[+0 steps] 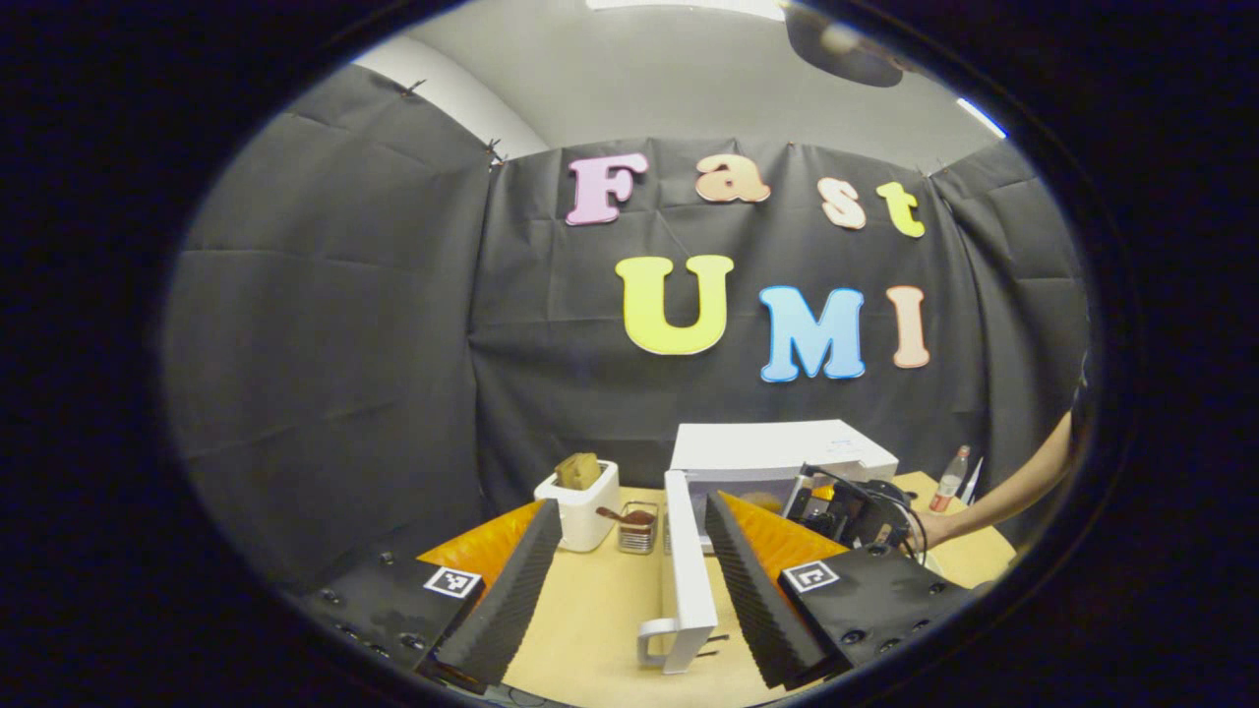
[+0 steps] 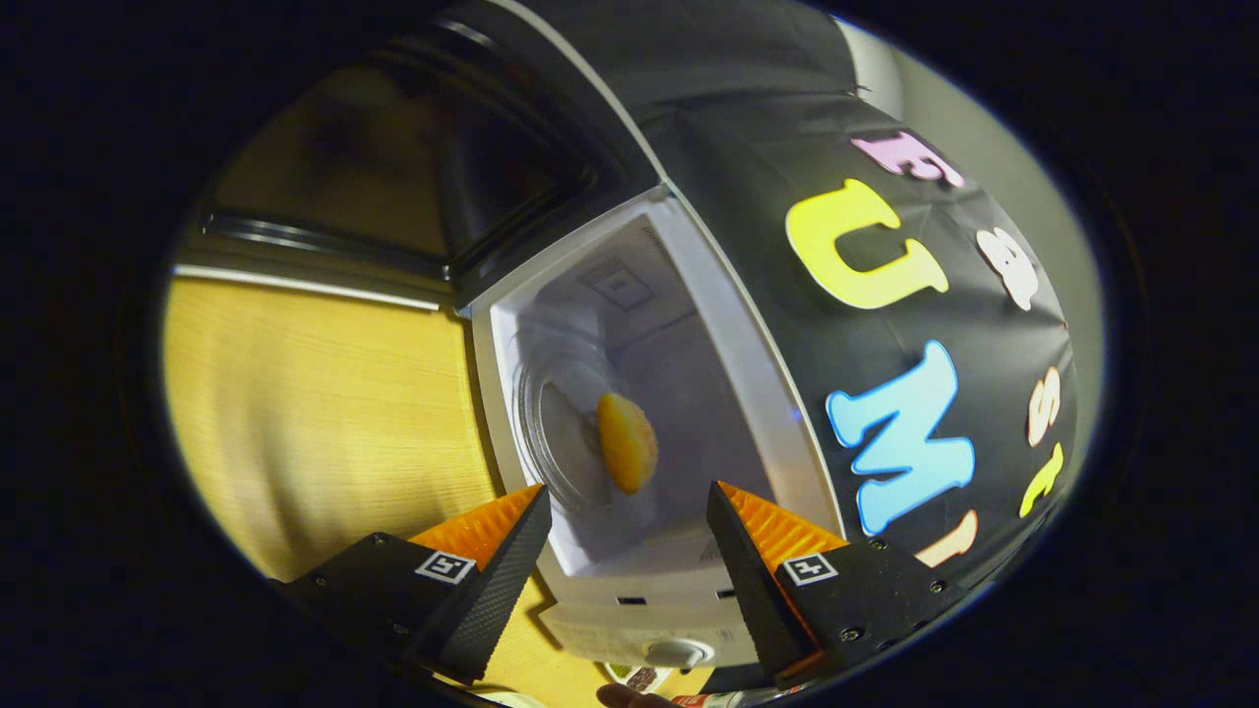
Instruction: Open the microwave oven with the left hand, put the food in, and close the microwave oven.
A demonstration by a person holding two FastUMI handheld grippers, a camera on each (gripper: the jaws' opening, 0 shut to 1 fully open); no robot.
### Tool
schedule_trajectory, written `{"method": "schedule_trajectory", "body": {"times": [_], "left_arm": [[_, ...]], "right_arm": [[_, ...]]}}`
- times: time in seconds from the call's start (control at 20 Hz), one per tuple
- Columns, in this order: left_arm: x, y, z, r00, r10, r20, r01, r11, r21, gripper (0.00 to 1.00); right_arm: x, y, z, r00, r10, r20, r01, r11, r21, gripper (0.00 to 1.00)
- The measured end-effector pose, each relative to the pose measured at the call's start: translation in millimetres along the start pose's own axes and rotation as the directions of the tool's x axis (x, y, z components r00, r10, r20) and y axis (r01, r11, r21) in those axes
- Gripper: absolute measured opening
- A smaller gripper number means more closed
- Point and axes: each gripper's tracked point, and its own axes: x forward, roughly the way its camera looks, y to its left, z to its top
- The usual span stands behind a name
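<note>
Pale wooden worktop carries a white box-shaped microwave oven with its white door swung open. Inside lies the orange-yellow oval food. Both hand-held grippers, left and right, are spread and empty. Next comes pushing the door closed.

Even, soft light is falling from overhead in the left gripper view, where a bright ceiling panel is glaring white at the top edge and the pale wooden counter is showing only faint shadows. The fisheye lens is bending the straight lines toward the rim, and the dark, round, out-of-focus blob at the top is staying soft. In the right gripper view the scene is tilting sideways and looking dimmer: the white microwave oven's cavity is glowing brightly around the yellow-orange rounded food, while its dark glass door is sinking into murky brown blur.
</note>
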Motion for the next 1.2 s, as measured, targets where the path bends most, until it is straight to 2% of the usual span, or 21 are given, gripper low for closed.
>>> {"method": "schedule_trajectory", "body": {"times": [0.2, 0.35, 0.45, 0.65, 0.8, 0.85, 1.05, 1.1, 1.2], "left_arm": [[14.2, -27.0, 4.0, 0.995, -0.098, 0.025, 0.098, 0.995, -0.008, 0.97], [33.3, -56.9, 9.3, 0.983, -0.176, 0.047, 0.176, 0.984, 0.011, 0.96], [40.3, -76.6, 12.3, 0.970, -0.237, 0.056, 0.237, 0.971, 0.019, 0.95], [56.3, -109.5, 13.7, 0.941, -0.332, 0.058, 0.332, 0.943, 0.014, 0.97], [63.6, -130.9, 17.0, 0.915, -0.398, 0.062, 0.399, 0.917, -0.002, 0.97], [64.1, -136.4, 17.5, 0.906, -0.418, 0.066, 0.419, 0.908, -0.009, 0.97], [68.5, -144.8, 23.6, 0.892, -0.446, 0.076, 0.447, 0.894, 0.000, 0.97], [67.5, -145.8, 25.9, 0.889, -0.451, 0.079, 0.452, 0.892, 0.008, 0.96], [64.9, -147.1, 27.8, 0.884, -0.461, 0.081, 0.461, 0.887, 0.027, 0.96]], "right_arm": [[-58.4, -22.7, -11.0, 0.998, -0.049, -0.034, 0.054, 0.982, 0.182, 0.98], [-95.3, -39.5, -21.3, 0.994, -0.082, -0.074, 0.101, 0.942, 0.319, 0.97], [-117.1, -52.4, -29.8, 0.988, -0.109, -0.107, 0.143, 0.903, 0.405, 0.98], [-160.4, -92.1, -44.0, 0.965, -0.202, -0.167, 0.262, 0.800, 0.540, 0.97], [-191.0, -116.9, -47.6, 0.946, -0.257, -0.196, 0.323, 0.718, 0.617, 0.97], [-202.5, -124.1, -46.2, 0.943, -0.269, -0.194, 0.329, 0.684, 0.651, 0.97], [-243.6, -157.6, -22.9, 0.926, -0.343, -0.155, 0.320, 0.499, 0.805, 0.96], [-254.3, -165.7, -21.1, 0.919, -0.362, -0.155, 0.323, 0.468, 0.823, 0.97], [-270.8, -179.4, -13.3, 0.905, -0.397, -0.152, 0.330, 0.430, 0.840, 0.97]]}}
